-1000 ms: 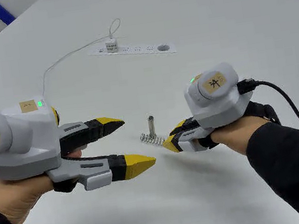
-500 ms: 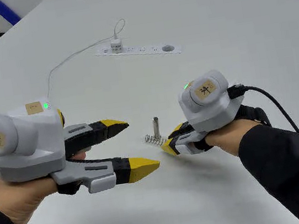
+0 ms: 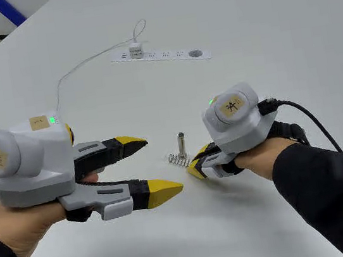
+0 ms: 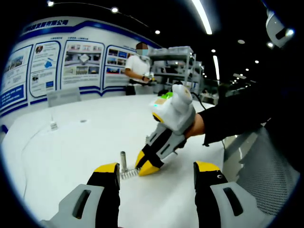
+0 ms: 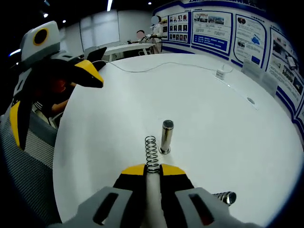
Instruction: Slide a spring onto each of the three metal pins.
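Right gripper view: the right claw has rolled slightly and now seems to pinch the spring by its near end. The spring juts ahead of its tips, beside the upright pin. Left claw stays spread, so threading looks next.

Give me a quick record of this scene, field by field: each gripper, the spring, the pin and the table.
left gripper: open, holding nothing
right gripper: shut on one end of the thin coiled metal spring
short silver metal pin: upright on the white table, bare, beside the spring's free end
progress: spring not yet on pin
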Demonstrator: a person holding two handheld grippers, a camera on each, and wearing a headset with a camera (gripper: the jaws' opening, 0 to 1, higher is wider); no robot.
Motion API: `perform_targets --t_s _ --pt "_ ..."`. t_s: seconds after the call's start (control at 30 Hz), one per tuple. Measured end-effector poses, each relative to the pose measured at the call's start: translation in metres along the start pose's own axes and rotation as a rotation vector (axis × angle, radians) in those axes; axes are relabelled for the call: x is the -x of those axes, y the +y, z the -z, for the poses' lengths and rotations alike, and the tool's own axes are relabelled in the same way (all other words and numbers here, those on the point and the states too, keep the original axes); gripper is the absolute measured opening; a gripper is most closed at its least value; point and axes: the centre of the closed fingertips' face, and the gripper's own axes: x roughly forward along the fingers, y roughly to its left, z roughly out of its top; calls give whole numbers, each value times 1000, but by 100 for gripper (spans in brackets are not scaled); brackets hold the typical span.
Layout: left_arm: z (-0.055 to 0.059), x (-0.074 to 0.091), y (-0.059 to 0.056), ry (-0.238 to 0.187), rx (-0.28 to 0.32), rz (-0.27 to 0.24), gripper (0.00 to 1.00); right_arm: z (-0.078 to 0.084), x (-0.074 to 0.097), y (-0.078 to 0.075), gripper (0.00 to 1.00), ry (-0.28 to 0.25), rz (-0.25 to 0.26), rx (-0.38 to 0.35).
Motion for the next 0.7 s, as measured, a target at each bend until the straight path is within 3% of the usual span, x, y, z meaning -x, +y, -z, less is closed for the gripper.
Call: perform_targets --t_s 0.5,0.7 --pt "2 -2 -3 5 3 12 64 -22 33 18 12 -28 -2 88" --pt "5 -6 -6 16 -2 22 64 -29 48 30 12 -35 -31 90"
